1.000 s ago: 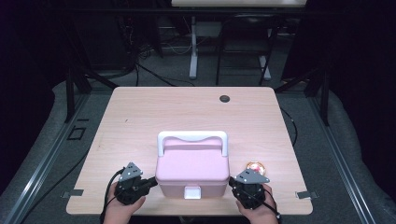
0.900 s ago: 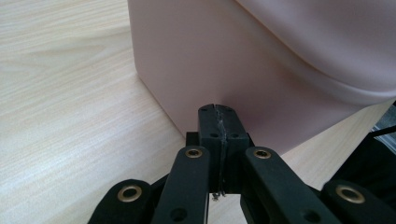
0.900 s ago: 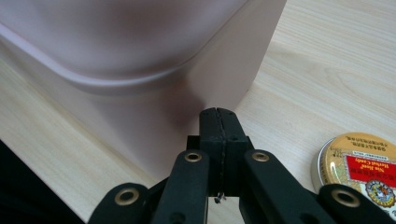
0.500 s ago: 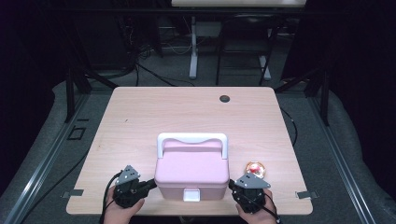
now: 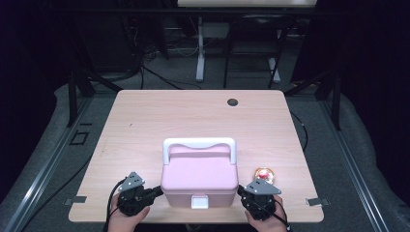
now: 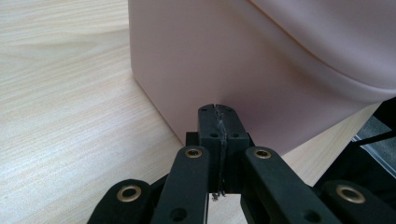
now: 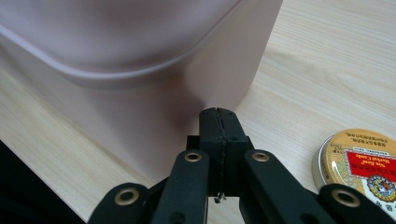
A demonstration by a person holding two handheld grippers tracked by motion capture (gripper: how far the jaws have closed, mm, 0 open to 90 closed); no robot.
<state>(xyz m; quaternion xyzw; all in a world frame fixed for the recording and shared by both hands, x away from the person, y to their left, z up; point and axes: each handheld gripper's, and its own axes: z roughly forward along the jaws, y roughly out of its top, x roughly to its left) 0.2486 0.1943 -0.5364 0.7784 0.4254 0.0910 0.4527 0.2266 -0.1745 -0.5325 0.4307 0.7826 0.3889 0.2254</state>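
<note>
Both grippers, left gripper (image 5: pixel 155 192) and right gripper (image 5: pixel 240 192), fingers clenched empty, flank the pink lidded box (image 5: pixel 199 179) at the table's (image 5: pixel 145 125) near edge, likely to steady it.

Pink box (image 5: pixel 199 181) between left tongs (image 5: pixel 155 192) and right tongs (image 5: pixel 240 193)

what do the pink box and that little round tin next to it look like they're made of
Pink box: likely moulded plastic, smooth satin walls with soft highlights and rounded edges. Round tin: probably metal, a glossy gold rim around a printed red label. Both rest on the table.
</note>
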